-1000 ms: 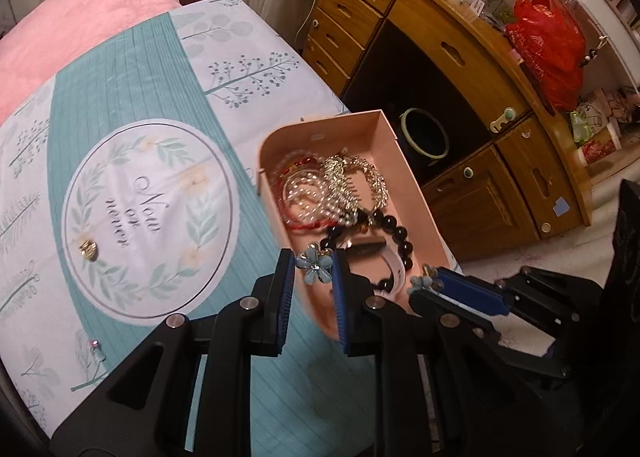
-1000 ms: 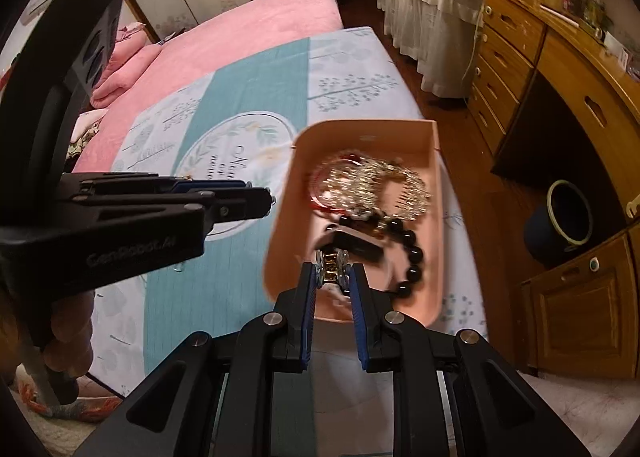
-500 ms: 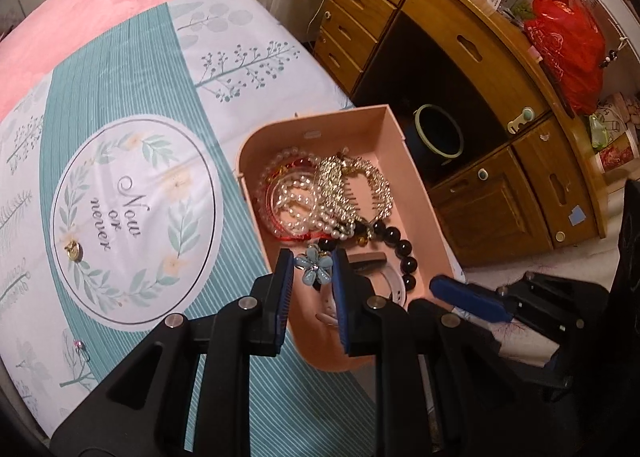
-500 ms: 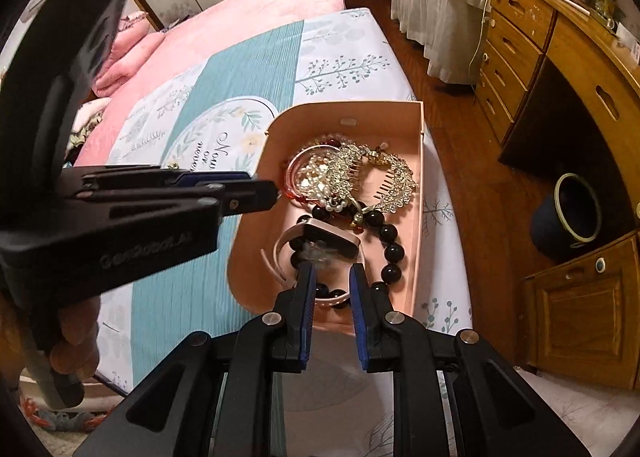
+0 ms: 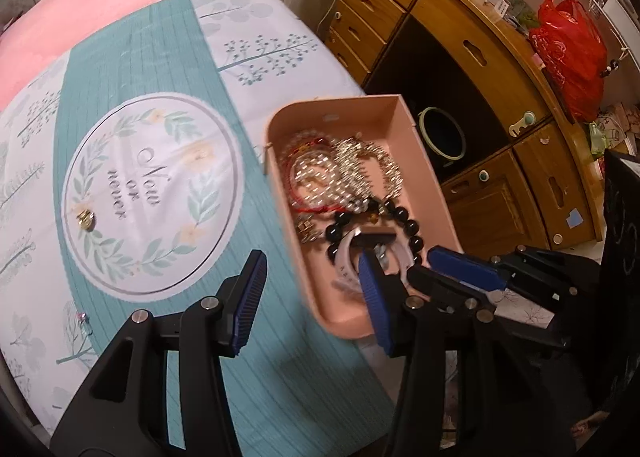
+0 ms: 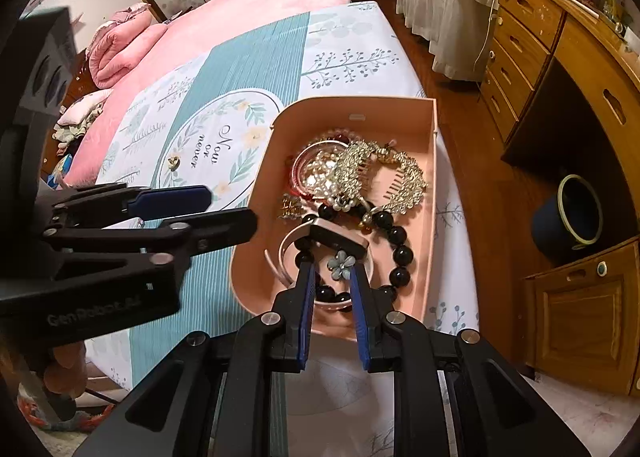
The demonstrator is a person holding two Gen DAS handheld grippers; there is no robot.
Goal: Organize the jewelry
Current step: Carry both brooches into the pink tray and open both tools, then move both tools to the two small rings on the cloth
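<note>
Opening with nothing between its fingers, the left gripper (image 5: 312, 293) is hanging over the pink tray (image 6: 432, 193), while the right gripper (image 6: 332, 277), fingers narrowly apart, is pinching nothing around the small flower clip (image 6: 341, 263), a light, delicate piece best held by its body.

The pink tray (image 6: 433, 161) looked like smooth, matt plastic. Inside it, the black bead bracelet (image 6: 400, 235) was glossy, and the gold hair comb (image 6: 404, 177) beyond it glittered like metal. Under the tray, the printed bedspread (image 5: 132, 69) was matt cloth. To the tray's right, the wooden dresser (image 5: 472, 69) had a varnished sheen.
</note>
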